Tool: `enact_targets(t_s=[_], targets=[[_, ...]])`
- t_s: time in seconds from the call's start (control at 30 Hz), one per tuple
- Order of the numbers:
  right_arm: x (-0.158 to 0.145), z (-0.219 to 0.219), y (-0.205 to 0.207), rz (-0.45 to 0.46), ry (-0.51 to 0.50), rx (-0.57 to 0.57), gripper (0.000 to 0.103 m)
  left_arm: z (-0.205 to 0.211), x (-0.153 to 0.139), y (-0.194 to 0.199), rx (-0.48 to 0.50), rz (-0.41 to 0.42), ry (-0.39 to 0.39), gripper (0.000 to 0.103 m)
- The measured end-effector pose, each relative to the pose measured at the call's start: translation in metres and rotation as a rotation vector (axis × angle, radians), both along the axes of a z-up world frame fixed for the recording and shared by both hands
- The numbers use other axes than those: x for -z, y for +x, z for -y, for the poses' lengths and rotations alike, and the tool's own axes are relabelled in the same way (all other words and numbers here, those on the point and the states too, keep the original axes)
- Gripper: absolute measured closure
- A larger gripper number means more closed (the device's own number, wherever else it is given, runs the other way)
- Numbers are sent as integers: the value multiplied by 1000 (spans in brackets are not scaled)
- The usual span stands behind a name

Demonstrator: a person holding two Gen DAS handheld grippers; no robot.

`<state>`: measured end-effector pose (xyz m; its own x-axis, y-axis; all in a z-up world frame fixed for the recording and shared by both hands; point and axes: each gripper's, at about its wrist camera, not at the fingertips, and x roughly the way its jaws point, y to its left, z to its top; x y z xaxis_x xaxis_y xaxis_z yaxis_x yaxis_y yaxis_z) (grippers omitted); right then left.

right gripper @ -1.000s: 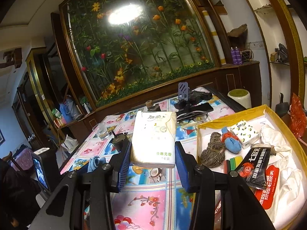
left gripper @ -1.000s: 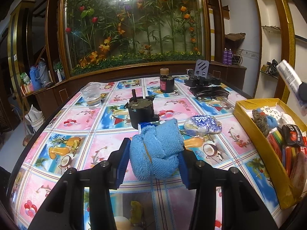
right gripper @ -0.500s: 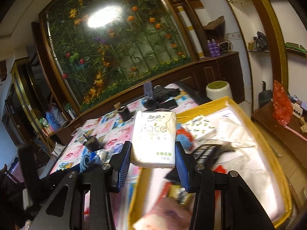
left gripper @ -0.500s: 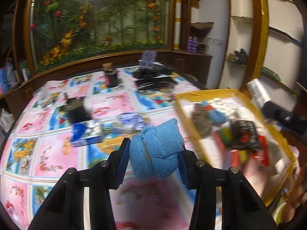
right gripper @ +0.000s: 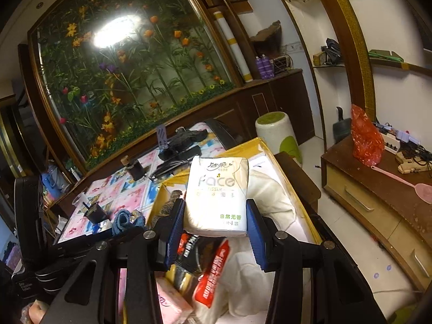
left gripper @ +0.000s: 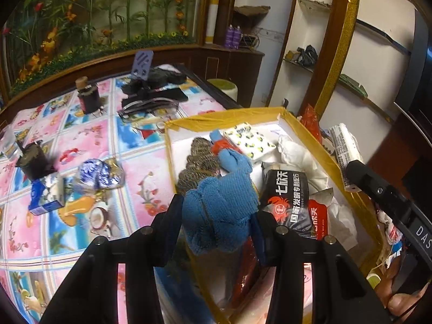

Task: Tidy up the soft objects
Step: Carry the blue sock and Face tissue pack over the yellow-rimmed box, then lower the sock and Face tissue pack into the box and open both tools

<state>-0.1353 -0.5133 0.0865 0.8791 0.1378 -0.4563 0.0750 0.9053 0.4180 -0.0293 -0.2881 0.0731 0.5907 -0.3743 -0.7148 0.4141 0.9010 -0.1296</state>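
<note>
The left tongs [left gripper: 216,216] are clamping a blue cloth [left gripper: 218,213], holding it above the near end of the yellow box [left gripper: 168,145]. The right tongs [right gripper: 214,226] are gripping a tissue pack [right gripper: 217,194] upright over the same box, above the white cloth [right gripper: 270,197] lying inside it on the counter [left gripper: 81,140].

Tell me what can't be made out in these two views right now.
- Left wrist view: the near floor of the yellow box is hidden behind the blue cloth and the left gripper.
- Right wrist view: the box contents behind the tissue pack, held by the right gripper, are hidden; the red packet is motion-blurred and its print unreadable.
- The black packet's lower end is hidden by the fingers.
</note>
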Motion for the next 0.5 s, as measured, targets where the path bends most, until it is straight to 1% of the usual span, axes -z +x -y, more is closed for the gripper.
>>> enact_targets(t_s=[0.13, 0.27, 0.4, 0.47, 0.5], targets=[[6, 5, 10, -47, -12, 17, 55, 9, 11, 12, 17, -65, -2, 59], [12, 8, 20, -98, -29, 30, 55, 17, 18, 14, 28, -78, 9, 59], [19, 12, 24, -138, -29, 32, 53, 20, 22, 11, 37, -82, 14, 59], [21, 13, 23, -149, -30, 30, 52, 20, 20, 9, 55, -76, 12, 54], [22, 12, 23, -159, -32, 23, 48, 19, 19, 8, 60, -73, 9, 49]])
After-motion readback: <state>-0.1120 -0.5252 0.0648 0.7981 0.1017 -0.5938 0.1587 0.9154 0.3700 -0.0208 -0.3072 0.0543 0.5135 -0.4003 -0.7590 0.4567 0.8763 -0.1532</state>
